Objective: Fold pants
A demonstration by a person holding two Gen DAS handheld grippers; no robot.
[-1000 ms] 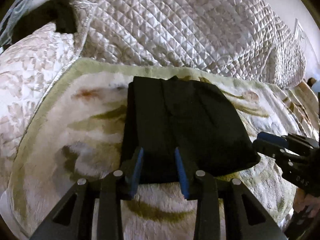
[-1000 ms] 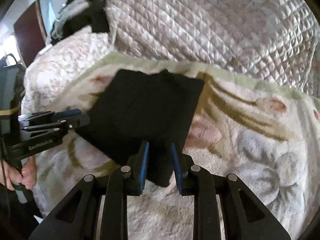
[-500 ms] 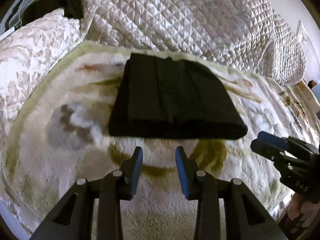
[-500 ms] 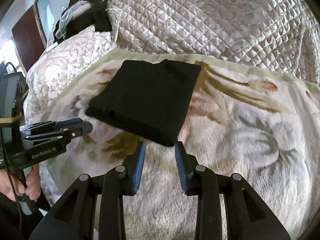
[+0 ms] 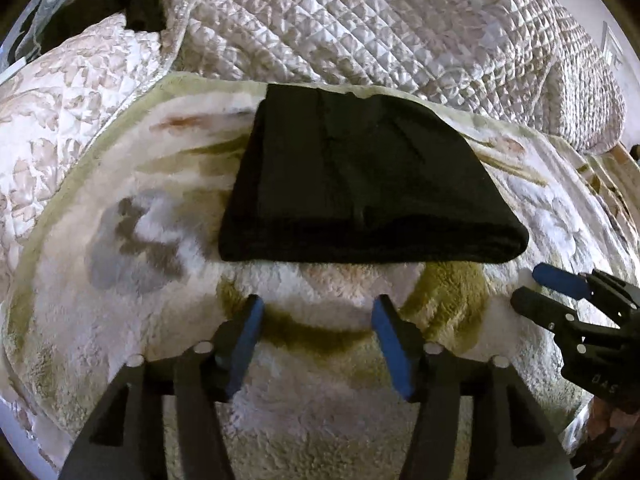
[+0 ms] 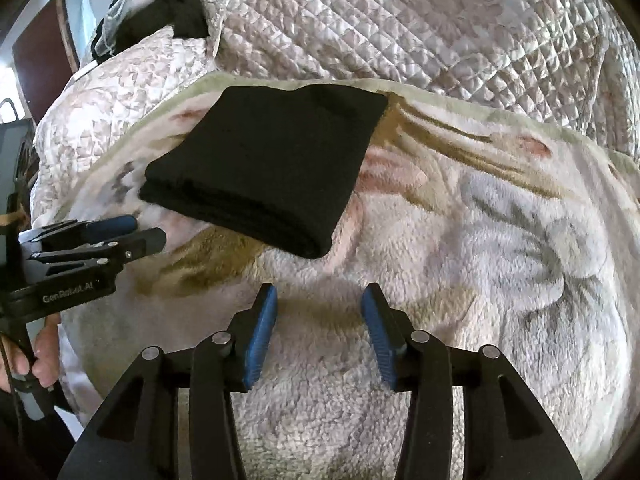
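The black fabric pants [image 5: 360, 196], folded into a thick, roughly rectangular stack, lie flat on the fluffy cream blanket with green and grey floral print [image 5: 312, 432]. In the left wrist view the stack sits at twelve o'clock from the left gripper [image 5: 316, 320], its thick folded edge facing the camera and well apart from the blue pads. In the right wrist view the same stack [image 6: 272, 168] lies toward eleven o'clock of the right gripper [image 6: 319, 308], one corner pointing down toward the gap between the fingers without reaching it.

Both grippers are letting go wider: the left gripper's jaws are opening, with only bare blanket between them, and the right gripper's jaws are opening too, likewise with nothing but blanket pile between the blue pads. Neither touches the pants.

The right gripper shows at three o'clock in the left wrist view [image 5: 532, 288], and the left gripper at nine o'clock in the right wrist view [image 6: 148, 230], held by a hand [image 6: 36, 356].

Behind the blanket, from ten to two o'clock, rises a shiny quilted cream bedspread [image 5: 400, 32].
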